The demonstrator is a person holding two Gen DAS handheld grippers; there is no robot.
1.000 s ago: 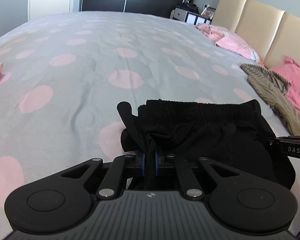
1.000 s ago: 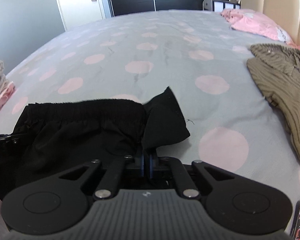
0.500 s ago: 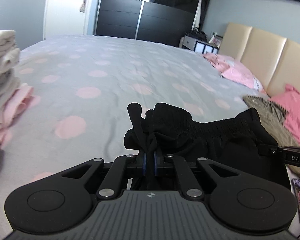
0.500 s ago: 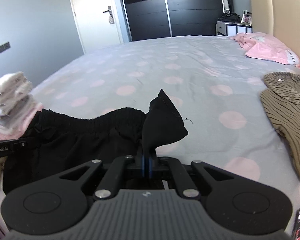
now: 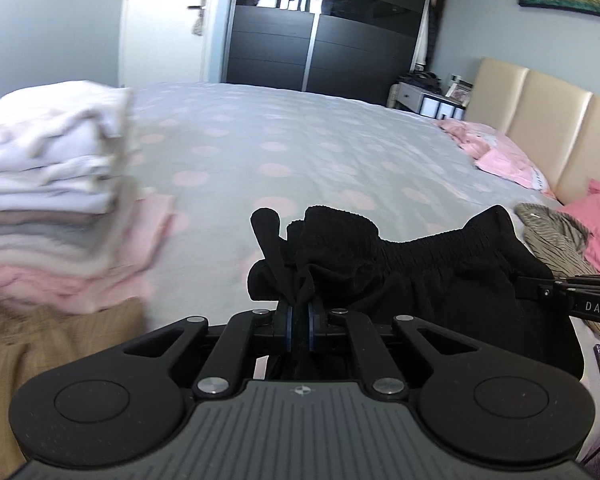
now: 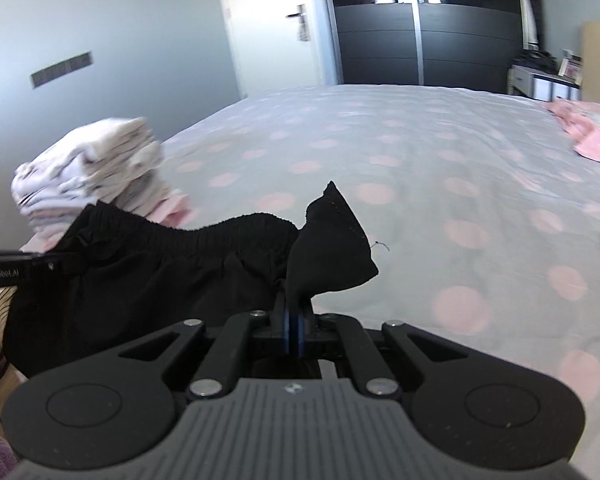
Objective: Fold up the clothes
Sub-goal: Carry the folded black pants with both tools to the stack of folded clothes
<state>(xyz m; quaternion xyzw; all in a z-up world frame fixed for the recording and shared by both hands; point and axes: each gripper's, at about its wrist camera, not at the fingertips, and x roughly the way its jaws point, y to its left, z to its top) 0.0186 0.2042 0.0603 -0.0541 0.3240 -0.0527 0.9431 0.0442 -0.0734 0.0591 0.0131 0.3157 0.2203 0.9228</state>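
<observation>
Folded stack [image 5: 56, 184]: blurred white, grey and pink layers, left of and beyond the left tool, its near edge close to the shorts.
Left tool [image 5: 299, 322]: pinched tight on the bunched waistband end of the black shorts [image 5: 440, 280].
Black shorts: slung between both tools, waistband edge uppermost, sagging in the middle.
Right tool [image 6: 292, 326]: clamped on the shorts' other corner, a flap standing above it.
Bed [image 6: 440, 184]: open dotted cover ahead of and right of the right tool.
Striped garment [image 5: 556, 236]: right of the shorts, beside the pink pillows.
</observation>
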